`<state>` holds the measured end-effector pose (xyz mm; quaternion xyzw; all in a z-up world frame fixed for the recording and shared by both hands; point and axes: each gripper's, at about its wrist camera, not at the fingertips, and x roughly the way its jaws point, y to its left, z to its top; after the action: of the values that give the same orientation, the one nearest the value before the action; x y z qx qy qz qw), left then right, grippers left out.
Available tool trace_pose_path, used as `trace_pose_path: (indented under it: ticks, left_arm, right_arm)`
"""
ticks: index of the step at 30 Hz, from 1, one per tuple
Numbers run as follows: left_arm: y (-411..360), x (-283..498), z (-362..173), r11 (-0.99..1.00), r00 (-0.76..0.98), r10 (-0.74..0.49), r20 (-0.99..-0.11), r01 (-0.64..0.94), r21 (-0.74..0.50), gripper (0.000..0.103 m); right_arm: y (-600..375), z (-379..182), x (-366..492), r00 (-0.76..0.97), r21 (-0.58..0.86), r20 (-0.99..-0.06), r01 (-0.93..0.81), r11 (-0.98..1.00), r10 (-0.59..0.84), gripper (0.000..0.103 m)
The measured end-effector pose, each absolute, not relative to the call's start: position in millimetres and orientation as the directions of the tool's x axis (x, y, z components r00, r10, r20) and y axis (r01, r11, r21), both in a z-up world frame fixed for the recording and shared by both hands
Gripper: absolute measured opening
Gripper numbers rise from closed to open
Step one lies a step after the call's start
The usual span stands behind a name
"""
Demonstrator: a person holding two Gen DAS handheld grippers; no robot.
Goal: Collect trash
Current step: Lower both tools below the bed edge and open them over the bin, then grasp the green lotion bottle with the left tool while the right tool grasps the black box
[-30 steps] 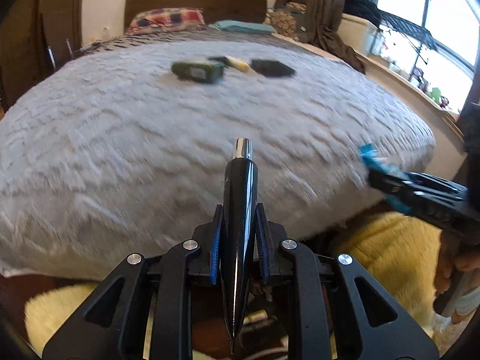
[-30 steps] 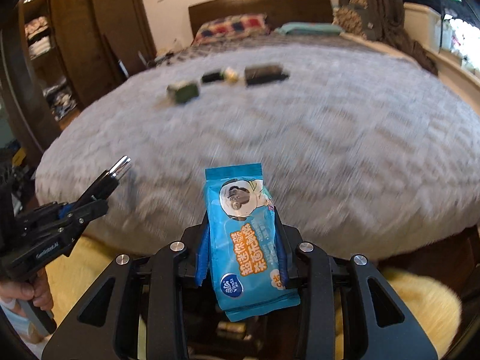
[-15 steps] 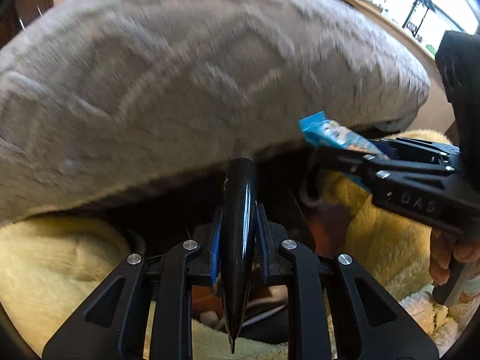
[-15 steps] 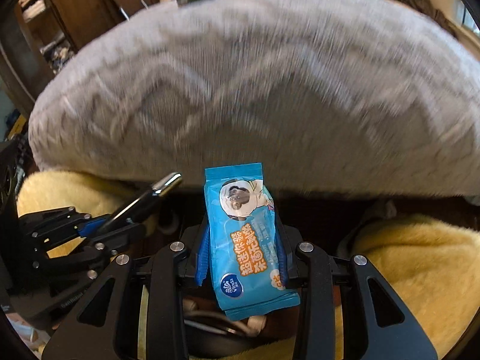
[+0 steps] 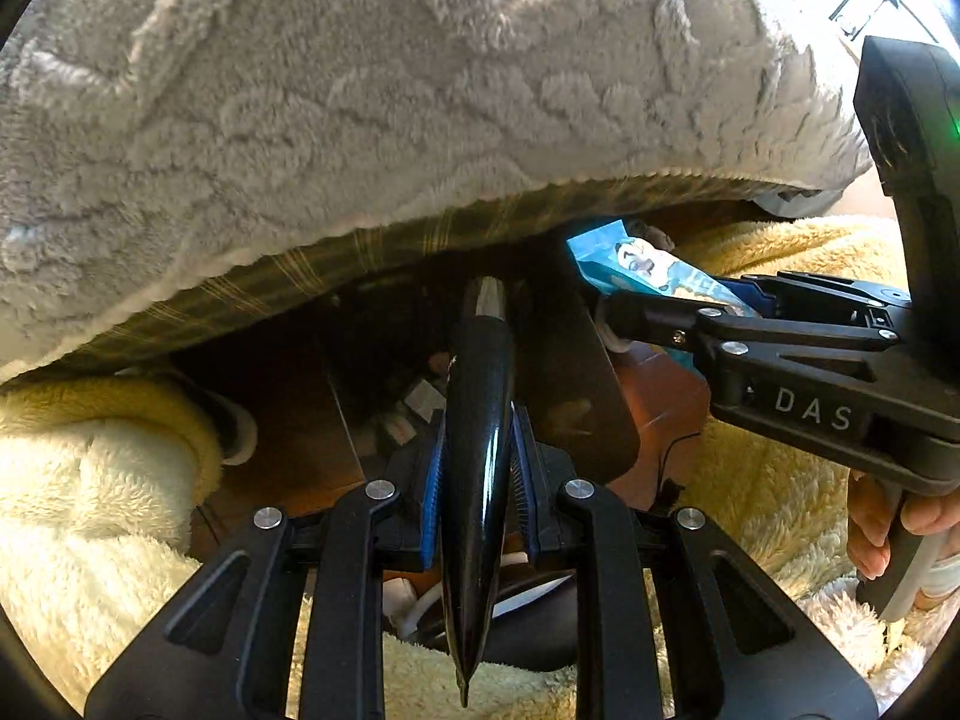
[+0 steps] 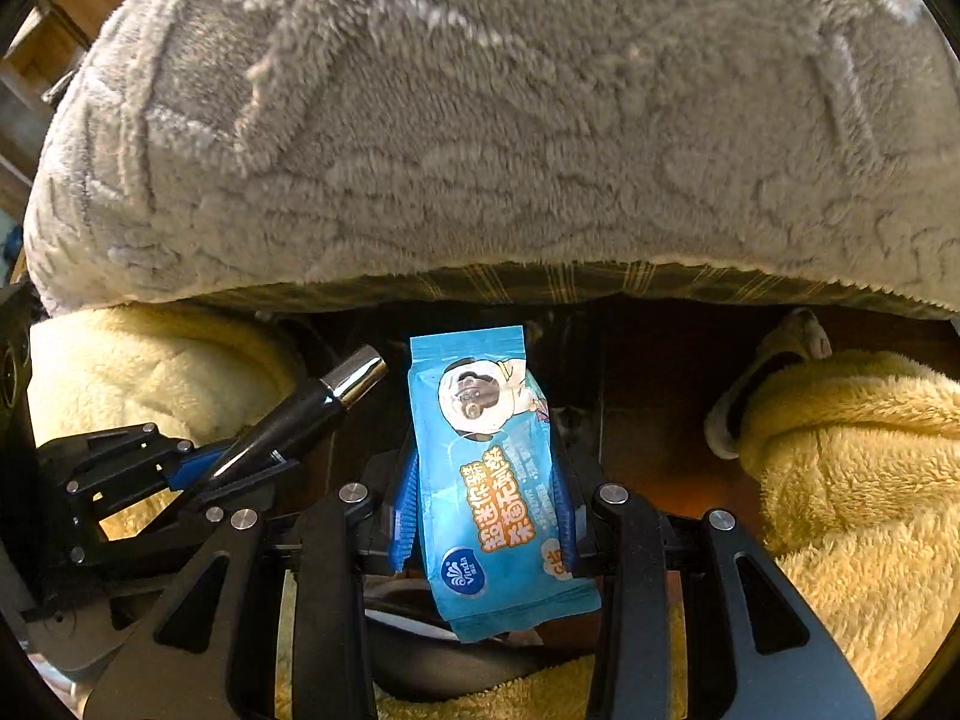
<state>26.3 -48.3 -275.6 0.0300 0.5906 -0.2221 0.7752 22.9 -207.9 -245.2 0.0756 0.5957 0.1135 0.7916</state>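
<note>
My left gripper [image 5: 477, 468] is shut on a glossy black tube with a silver cap [image 5: 480, 420], which stands upright between the blue pads. It also shows in the right wrist view [image 6: 300, 420] at the left. My right gripper [image 6: 483, 504] is shut on a blue wipes packet [image 6: 489, 468] with a cartoon face. The packet also shows in the left wrist view [image 5: 648, 270] at the right. Both grippers hang low at the foot of the bed, over a dark bin [image 5: 570, 396] holding bits of trash.
The grey fleece blanket [image 6: 480, 120] on the bed fills the upper half of both views, with a plaid sheet edge [image 5: 390, 246] under it. Yellow fleece-clad legs [image 6: 840, 468] and slippers [image 6: 774, 384] flank the dark gap on a wooden floor.
Both grippers have tilted down and dropped from above the bed to its foot. The bed top and its items have left view. The tube and packet stay gripped.
</note>
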Motion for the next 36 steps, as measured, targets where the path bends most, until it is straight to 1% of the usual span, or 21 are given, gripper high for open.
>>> trace_pose_path:
  ticks: [8,12,17,20,22,23,24,25,29,31,36]
  left_arm:
    - [-50.7,26.2,-284.2,0.901,0.196,-0.298,-0.934,0.380,-0.207,0.022]
    - [-51.1,23.5,-274.9,0.905,0.216,-0.295,-0.931,0.376,-0.199,0.026]
    - [-47.1,21.1,-262.5,0.909,0.242,-0.294,-0.925,0.369,-0.193,0.029]
    - [-41.6,19.7,-246.1,0.913,0.280,-0.299,-0.912,0.362,-0.188,0.035]
    - [-38.2,18.8,-233.7,0.915,0.311,-0.302,-0.901,0.360,-0.182,0.043]
    - [-35.9,18.4,-224.9,0.917,0.334,-0.302,-0.893,0.359,-0.176,0.044]
    - [-33.5,18.4,-215.1,0.919,0.359,-0.302,-0.883,0.357,-0.169,0.046]
    - [-32.0,18.5,-207.7,0.919,0.376,-0.303,-0.876,0.357,-0.164,0.047]
    - [-21.5,25.7,-166.2,0.926,0.472,-0.301,-0.828,0.352,-0.136,0.051]
    - [-17.9,32.2,-148.3,0.931,0.514,-0.294,-0.806,0.345,-0.119,0.053]
    - [-14.5,59.7,-117.2,0.945,0.587,-0.258,-0.767,0.317,-0.076,0.059]
  right_arm:
    - [-214.1,-242.9,33.1,0.270,0.248,-0.928,-0.072,0.966,0.258,0.042]
    - [-220.4,-238.9,34.7,0.290,0.244,-0.923,-0.066,0.968,0.252,0.055]
    - [-222.4,-222.7,34.2,0.329,0.235,-0.913,-0.064,0.970,0.243,0.057]
    - [-227.6,-205.8,32.8,0.378,0.216,-0.898,-0.061,0.974,0.223,0.062]
    - [-233.5,-185.5,30.6,0.438,0.190,-0.878,-0.052,0.980,0.194,0.071]
    - [-236.7,-175.1,30.0,0.468,0.177,-0.866,-0.048,0.983,0.179,0.073]
    - [-239.1,-167.3,29.2,0.490,0.168,-0.856,-0.044,0.985,0.167,0.077]
    - [-242.1,-158.3,28.8,0.514,0.156,-0.844,-0.038,0.987,0.153,0.079]
    - [-256.7,-117.2,32.5,0.608,0.124,-0.786,-0.017,0.992,0.109,0.079]
    - [-264.8,-105.8,38.7,0.635,0.116,-0.766,-0.011,0.993,0.097,0.079]
    - [-277.6,-73.5,67.9,0.691,0.079,-0.720,-0.001,0.997,0.058,0.079]
